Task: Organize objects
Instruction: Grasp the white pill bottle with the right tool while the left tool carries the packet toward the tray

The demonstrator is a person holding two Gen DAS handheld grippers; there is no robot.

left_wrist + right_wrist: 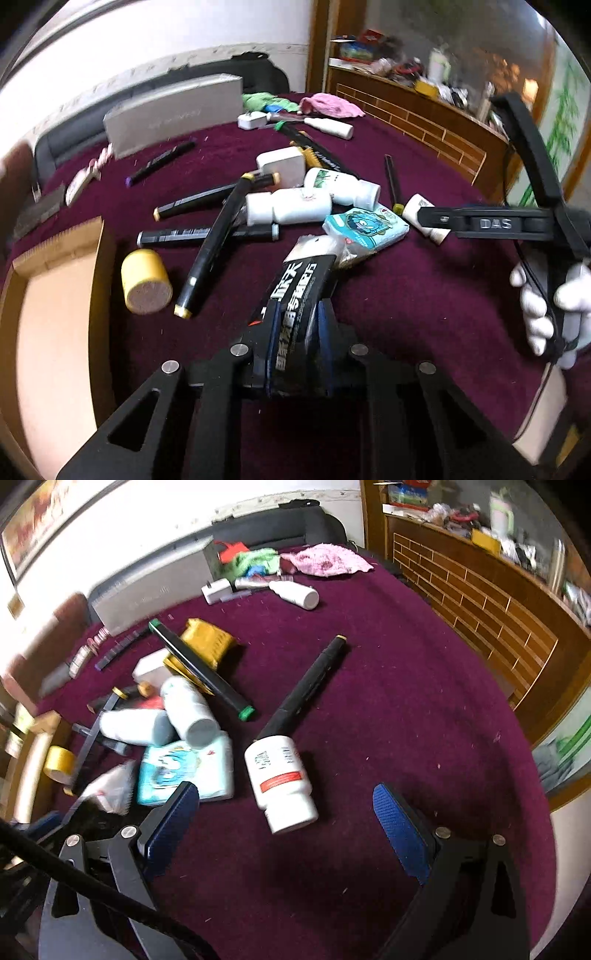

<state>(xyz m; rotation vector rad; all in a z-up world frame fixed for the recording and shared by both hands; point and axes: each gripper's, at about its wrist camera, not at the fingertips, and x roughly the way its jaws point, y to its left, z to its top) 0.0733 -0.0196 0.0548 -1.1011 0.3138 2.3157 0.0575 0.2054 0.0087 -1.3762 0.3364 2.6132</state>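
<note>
Grippers over maroon cloth table (406,720) | my left gripper (297,325) clamps black printed packet (295,291), near centre | my right gripper (291,834) gapes wide, empty, near white plastic pill bottle (280,779).

Black-framed tongs (284,834) with blue ridged pads (400,832), silver screws; a white-gloved hand (554,314).

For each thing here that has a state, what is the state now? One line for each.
Left hand-held gripper: shut on the black packet.
Right hand-held gripper: open, holding nothing.
White bottle with red label: lying on its side, cap on.
Black marker: lying flat, capped.
Cardboard box: open.
Yellow tape roll: lying on its side.
</note>
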